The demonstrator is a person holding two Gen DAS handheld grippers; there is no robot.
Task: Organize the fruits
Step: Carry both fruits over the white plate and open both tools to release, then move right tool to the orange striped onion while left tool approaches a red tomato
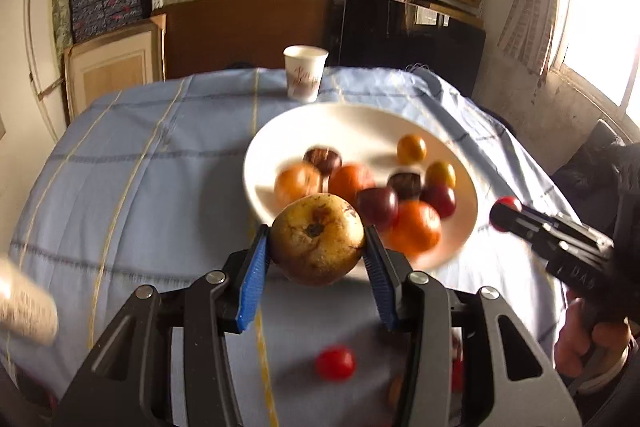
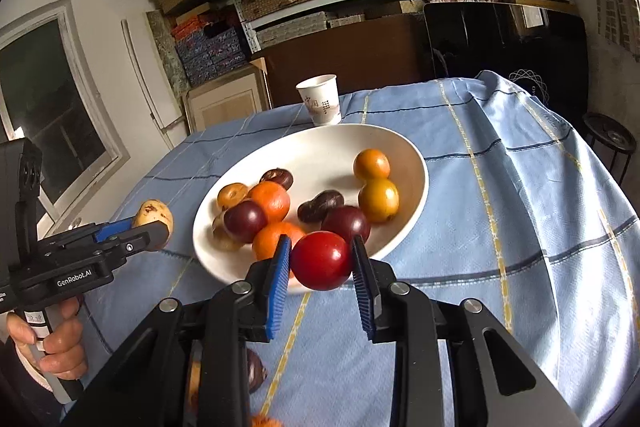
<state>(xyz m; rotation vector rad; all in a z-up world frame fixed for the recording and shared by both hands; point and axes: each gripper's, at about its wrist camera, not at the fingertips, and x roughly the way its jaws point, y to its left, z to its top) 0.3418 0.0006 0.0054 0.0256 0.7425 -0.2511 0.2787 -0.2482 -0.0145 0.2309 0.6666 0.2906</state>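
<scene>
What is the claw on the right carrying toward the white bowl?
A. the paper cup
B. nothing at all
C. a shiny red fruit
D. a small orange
C: the right claw is shut on a shiny red fruit, pinched between its blue pads just at the near rim of the white bowl; the paper cup stands untouched beyond the bowl.

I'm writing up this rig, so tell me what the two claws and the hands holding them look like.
Both the left claw and right claw are black, angular linkages with silver pivot bolts and ribbed blue finger pads. White "GenRobot.AI" lettering marks the left one. Bare hands grip the handles; no cables show.
</scene>
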